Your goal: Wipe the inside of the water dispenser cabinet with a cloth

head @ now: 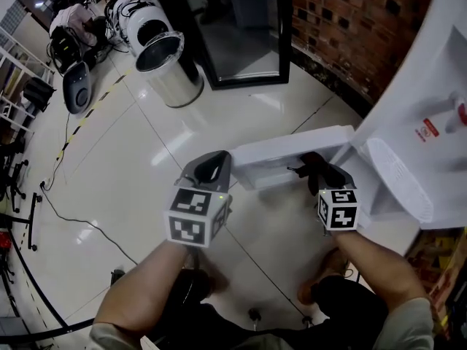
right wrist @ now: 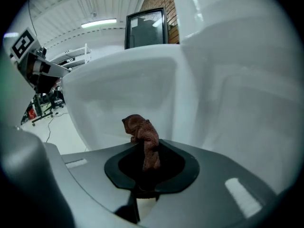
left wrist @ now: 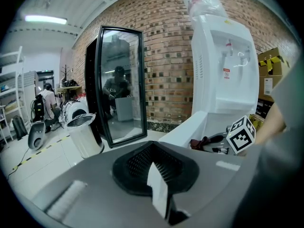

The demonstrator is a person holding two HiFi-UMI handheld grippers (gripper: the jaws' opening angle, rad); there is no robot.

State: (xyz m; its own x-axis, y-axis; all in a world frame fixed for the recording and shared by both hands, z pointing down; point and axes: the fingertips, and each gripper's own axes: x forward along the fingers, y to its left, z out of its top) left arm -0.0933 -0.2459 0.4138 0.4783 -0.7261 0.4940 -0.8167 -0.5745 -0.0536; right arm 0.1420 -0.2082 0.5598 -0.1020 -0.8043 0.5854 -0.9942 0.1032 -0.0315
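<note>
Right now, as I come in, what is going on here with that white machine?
A person is in front of a white water dispenser with a claw in each hand. The right claw is shut on a reddish-brown cloth and sits just behind the open cabinet door, facing white inner surfaces. The left claw is shut and empty, held outside the door. Whether the cloth touches a surface, I cannot tell.
</note>
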